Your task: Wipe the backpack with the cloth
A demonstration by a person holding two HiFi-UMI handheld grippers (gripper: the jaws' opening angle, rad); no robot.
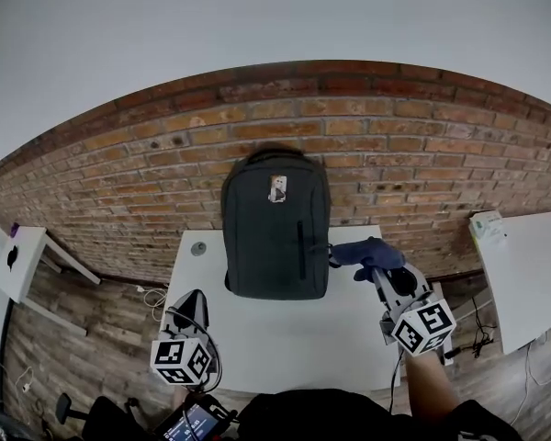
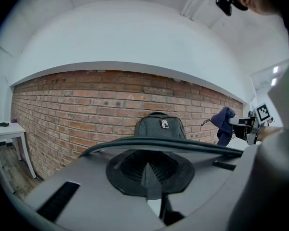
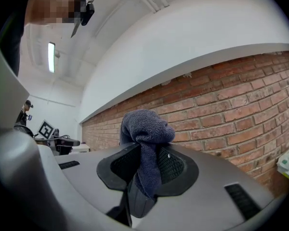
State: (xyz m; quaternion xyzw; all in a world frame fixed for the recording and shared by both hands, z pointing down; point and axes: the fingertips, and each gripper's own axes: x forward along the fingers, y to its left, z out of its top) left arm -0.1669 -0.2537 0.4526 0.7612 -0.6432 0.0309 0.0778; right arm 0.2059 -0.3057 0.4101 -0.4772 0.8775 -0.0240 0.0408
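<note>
A dark grey backpack stands upright at the back of the white table, leaning on the brick wall; it also shows ahead in the left gripper view. My right gripper hovers just right of the backpack's lower side, shut on a dark blue cloth. In the right gripper view the cloth bunches above the jaws of the right gripper; no backpack shows there. My left gripper hangs at the table's front left, jaws together on nothing. From it, the cloth is seen at right.
A round grommet sits in the table left of the backpack. A small white side table stands at far left, another white desk with a pale box at right. Cables lie on the wooden floor.
</note>
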